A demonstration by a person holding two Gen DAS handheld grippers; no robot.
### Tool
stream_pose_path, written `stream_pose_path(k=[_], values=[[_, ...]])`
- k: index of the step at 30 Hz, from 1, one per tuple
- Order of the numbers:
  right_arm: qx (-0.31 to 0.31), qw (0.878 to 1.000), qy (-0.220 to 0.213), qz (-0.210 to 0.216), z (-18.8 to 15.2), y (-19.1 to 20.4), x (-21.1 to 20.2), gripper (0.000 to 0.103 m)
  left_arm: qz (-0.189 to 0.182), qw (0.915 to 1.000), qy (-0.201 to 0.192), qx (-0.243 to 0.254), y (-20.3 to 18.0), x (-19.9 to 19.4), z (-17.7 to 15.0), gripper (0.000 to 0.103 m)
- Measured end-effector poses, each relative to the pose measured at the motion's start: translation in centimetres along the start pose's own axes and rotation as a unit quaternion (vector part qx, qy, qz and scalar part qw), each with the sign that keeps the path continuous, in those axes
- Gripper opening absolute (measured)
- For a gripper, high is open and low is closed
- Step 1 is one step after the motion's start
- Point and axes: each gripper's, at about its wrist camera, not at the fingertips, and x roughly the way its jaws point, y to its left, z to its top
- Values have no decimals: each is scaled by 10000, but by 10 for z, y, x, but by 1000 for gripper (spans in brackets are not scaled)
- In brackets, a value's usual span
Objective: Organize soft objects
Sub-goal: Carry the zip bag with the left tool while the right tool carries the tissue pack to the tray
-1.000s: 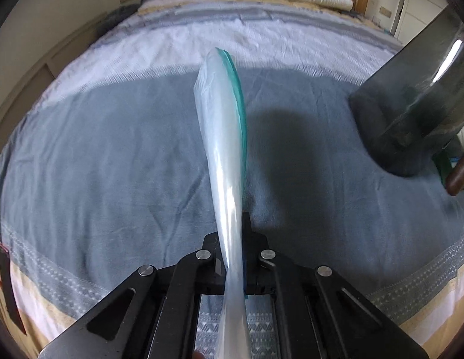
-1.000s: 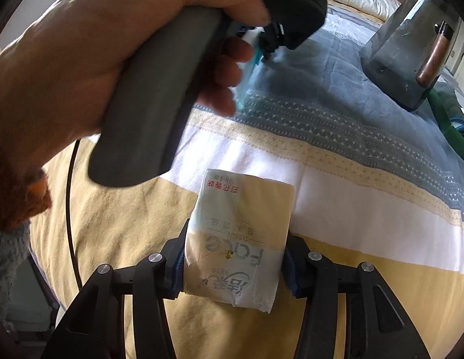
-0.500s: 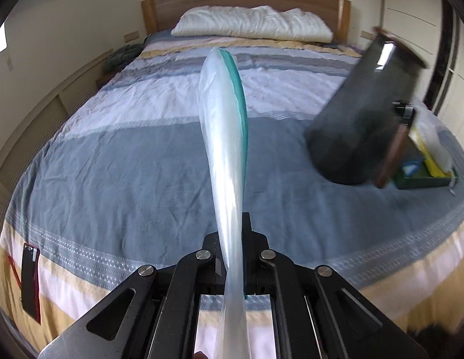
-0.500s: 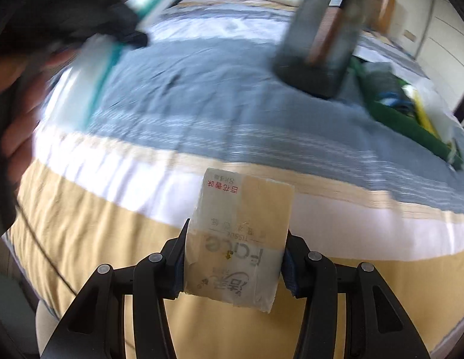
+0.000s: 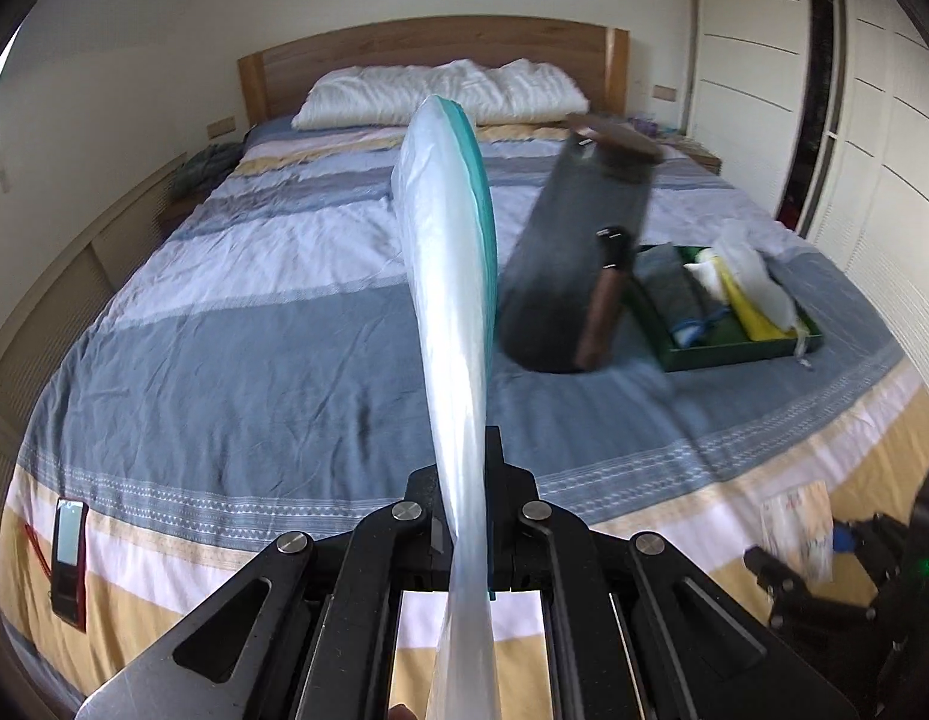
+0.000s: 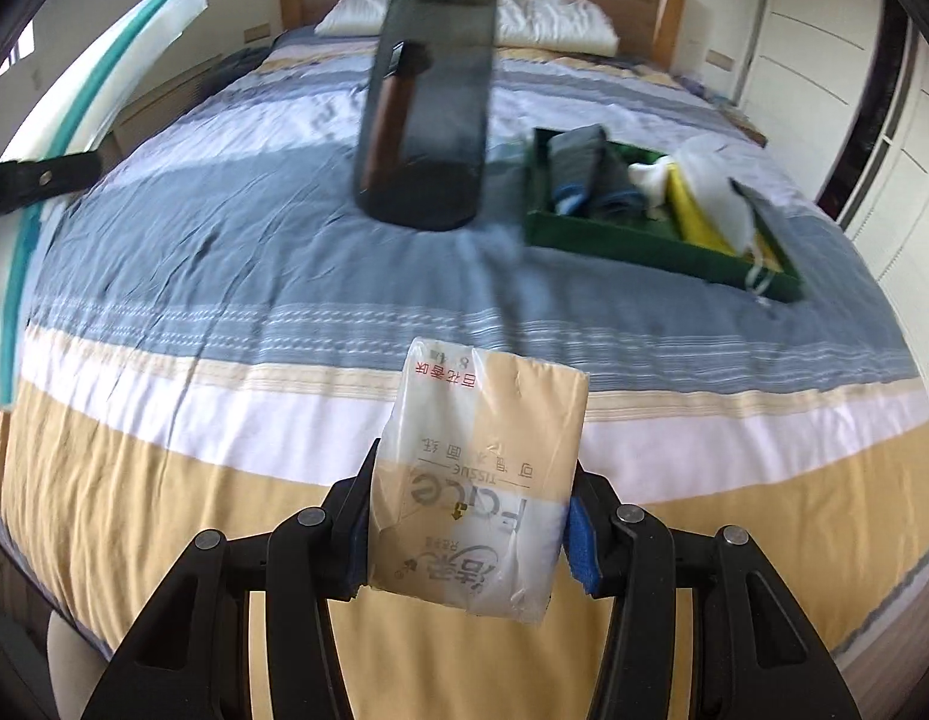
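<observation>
My bed (image 5: pixel 254 324) is covered by a striped spread in grey, white and tan. A dark jug (image 6: pixel 428 114) stands near the middle, with a green tray (image 6: pixel 656 243) of soft things just beside it. Pillows (image 5: pixel 440 93) lie at the headboard, and a phone (image 5: pixel 68 558) rests at the near edge.

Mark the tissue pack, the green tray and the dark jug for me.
tissue pack (image 6: pixel 482 480), right wrist view: middle of its printed front face.
green tray (image 6: pixel 632 240), right wrist view: near side wall.
dark jug (image 6: pixel 446 120), right wrist view: smoky body, right of the brown handle.
</observation>
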Motion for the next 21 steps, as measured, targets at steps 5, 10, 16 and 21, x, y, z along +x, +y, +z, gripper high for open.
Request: stream_pose_path(k=[5,10,16,21], values=[[107,9997,-192,-130,-3,-23,-23,49,-178,9995,-160,186,-29,-22,6,3],[256,9983,-422,-308,-6,-54,-50,49,-397,9980,-250,420,-69,-33,10,3],[517,9952,-594,-574,-11,-95,-74,49,-724,9948,-250,675,-116,-38,15,3],[761,9922,-626,-769,-16,-128,-81,49,-898,9920,-210,864,-146,-36,19,3]])
